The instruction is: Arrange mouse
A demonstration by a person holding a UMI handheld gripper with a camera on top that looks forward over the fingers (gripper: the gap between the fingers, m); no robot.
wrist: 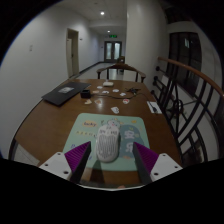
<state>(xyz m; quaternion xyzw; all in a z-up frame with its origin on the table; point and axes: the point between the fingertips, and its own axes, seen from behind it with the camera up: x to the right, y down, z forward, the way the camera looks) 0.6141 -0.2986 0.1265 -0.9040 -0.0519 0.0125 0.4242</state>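
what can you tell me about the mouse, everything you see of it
The mouse is a pale grey or white computer mouse, smooth and plastic-looking, with faint markings on its upper half. It lies flat on a light green mat on the round wooden table, lengthwise along the view. It sits between the gripper fingers, whose purple pads flank its near end; whether they touch it is unclear. No cable shows.
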